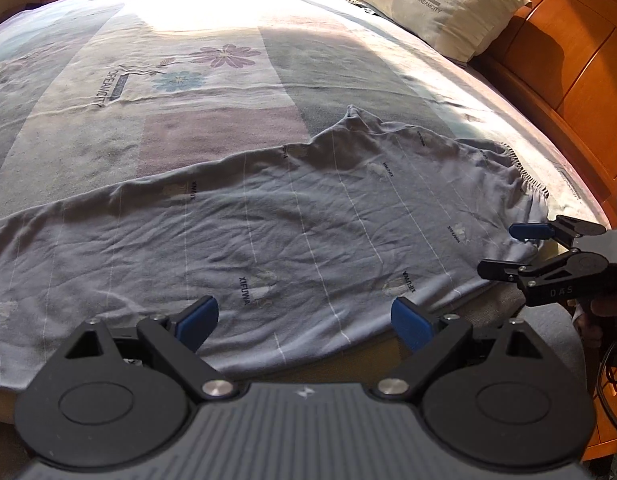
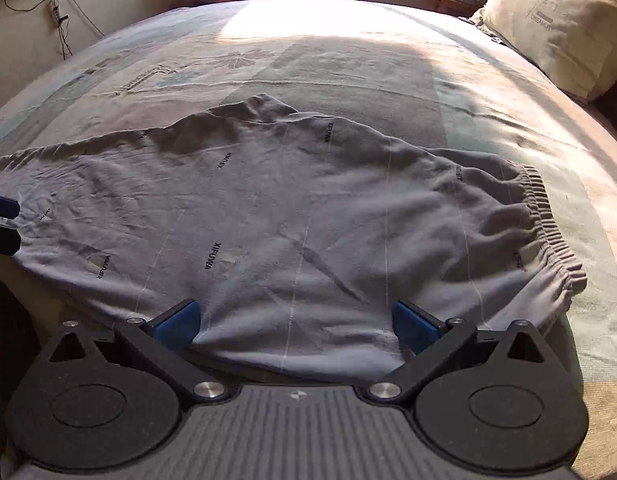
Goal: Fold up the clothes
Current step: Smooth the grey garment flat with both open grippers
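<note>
- Trousers (image 1: pixel 292 224) of grey-blue cloth lie spread across the near part of the bed (image 1: pixel 212 132), creased all over, with thin pale stripes and a repeated "XIFUWA" print.
- I see their elastic waistband (image 2: pixel 548 224) bunched at the right end in the right wrist view, resting on the bedspread; the legs run away to the left.
- The near edge of the trousers hangs slightly over the edge of the bed, just in front of both my cameras.
- My left gripper (image 1: pixel 304 322) hovers above that near edge with its jaws spread wide; nothing sits between the blue pads (image 1: pixel 198 322).
- My right gripper (image 2: pixel 296 322) also has its jaws wide apart, the cloth passing beneath them; I cannot tell whether the pads touch the fabric.
- From the left wrist view I see the right gripper (image 1: pixel 504 250) side-on, just beside the waistband end, a hand (image 1: pixel 604 312) dimly visible behind it.
- A pillow (image 1: pixel 436 4) marked "DREAMCITY" rests at the far right, against the wooden headboard (image 1: pixel 568 80).
- Bright sunlight washes out the far middle of the bedspread.
</note>
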